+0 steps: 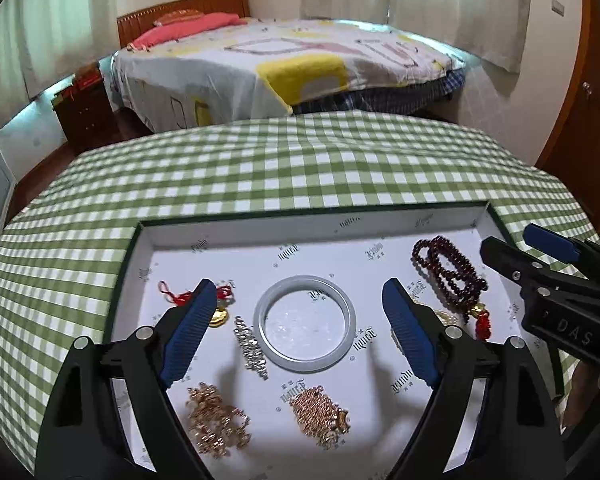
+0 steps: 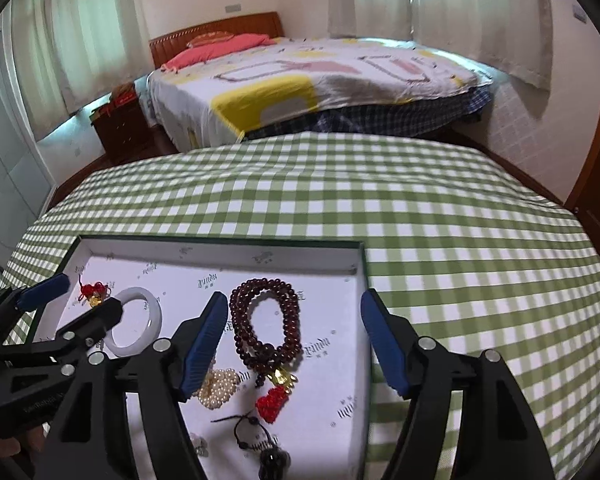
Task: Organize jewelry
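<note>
Left gripper point(image 1: 300, 336), jaws spread, straddles the rigid, slippery, breakable bangle point(image 1: 305, 323) (grasp its 3 o'clock rim); right gripper point(image 2: 294, 344) likewise spread.

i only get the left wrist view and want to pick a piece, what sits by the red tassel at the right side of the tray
Observer: A cluster of pearl beads lies just left of the tassel on the dark red bead bracelet; your gripper finger mostly hides it.
Operator: anything nearer than that
Observer: Yes, a black cord with a dark pendant lies in the tray nearer than the red tassel.
Operator: is the right gripper holding something
Observer: No, the right gripper is open and empty, spread around the dark red bead bracelet and the tray's right wall.
</note>
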Action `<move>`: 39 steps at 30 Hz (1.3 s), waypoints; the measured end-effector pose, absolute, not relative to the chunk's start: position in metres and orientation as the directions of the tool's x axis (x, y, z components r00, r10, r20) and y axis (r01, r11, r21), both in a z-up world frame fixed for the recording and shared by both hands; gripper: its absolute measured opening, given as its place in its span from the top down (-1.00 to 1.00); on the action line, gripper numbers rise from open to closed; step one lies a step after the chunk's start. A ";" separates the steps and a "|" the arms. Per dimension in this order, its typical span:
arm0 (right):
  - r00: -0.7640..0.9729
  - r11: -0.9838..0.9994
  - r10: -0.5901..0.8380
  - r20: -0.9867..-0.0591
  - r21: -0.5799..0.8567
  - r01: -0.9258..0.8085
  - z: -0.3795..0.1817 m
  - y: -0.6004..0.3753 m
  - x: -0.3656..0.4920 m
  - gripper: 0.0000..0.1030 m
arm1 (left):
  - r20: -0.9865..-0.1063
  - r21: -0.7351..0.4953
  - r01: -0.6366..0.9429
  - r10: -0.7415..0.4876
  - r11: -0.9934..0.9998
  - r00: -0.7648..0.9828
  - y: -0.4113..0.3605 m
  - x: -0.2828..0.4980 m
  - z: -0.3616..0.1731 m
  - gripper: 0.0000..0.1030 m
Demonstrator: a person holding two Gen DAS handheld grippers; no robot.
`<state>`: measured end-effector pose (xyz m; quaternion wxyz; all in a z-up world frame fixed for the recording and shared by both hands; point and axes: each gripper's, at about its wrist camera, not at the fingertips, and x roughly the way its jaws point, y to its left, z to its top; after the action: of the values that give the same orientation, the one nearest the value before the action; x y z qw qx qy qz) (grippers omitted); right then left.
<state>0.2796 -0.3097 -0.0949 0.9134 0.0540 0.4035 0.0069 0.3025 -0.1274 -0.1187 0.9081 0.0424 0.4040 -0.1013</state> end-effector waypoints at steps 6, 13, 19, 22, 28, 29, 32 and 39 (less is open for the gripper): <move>0.719 0.995 0.007 -0.694 0.077 0.065 -0.076 -0.306 0.250 -0.41 | -0.675 0.031 0.204 -0.130 0.978 0.726 -0.117 0.271 -0.092 -0.75; 0.757 0.997 -0.039 -0.652 0.030 0.077 -0.068 -0.285 0.198 -0.54 | -0.628 0.072 0.136 -0.061 0.988 0.776 -0.095 0.220 -0.076 -0.84; 0.759 0.999 -0.038 -0.650 0.002 0.052 -0.070 -0.268 0.160 -0.56 | -0.612 0.059 0.102 -0.045 0.993 0.789 -0.068 0.174 -0.070 -0.84; 0.763 0.999 -0.031 -0.645 0.000 0.040 -0.065 -0.262 0.142 -0.56 | -0.616 0.033 0.091 -0.051 0.995 0.786 -0.055 0.156 -0.067 -0.84; 0.790 1.000 -0.016 -0.614 0.011 0.028 -0.041 -0.254 0.114 -0.57 | -0.587 0.012 0.065 -0.046 0.998 0.808 -0.040 0.125 -0.047 -0.85; 0.795 1.000 -0.016 -0.606 0.010 0.028 -0.038 -0.251 0.110 -0.58 | -0.579 0.015 0.063 -0.043 0.998 0.814 -0.039 0.119 -0.043 -0.85; 0.815 1.000 -0.013 -0.580 0.011 0.024 -0.023 -0.248 0.095 -0.60 | -0.557 0.026 0.059 -0.034 0.998 0.830 -0.036 0.106 -0.031 -0.90; 0.854 1.000 0.005 -0.520 0.006 -0.002 0.006 -0.238 0.066 -0.62 | -0.508 0.022 0.051 -0.033 0.998 0.861 -0.027 0.073 -0.005 -0.91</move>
<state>0.0660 -0.2380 0.0056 0.9629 0.0024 0.2699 0.0017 0.0730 -0.0266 -0.0046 0.9644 0.0173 0.2631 -0.0218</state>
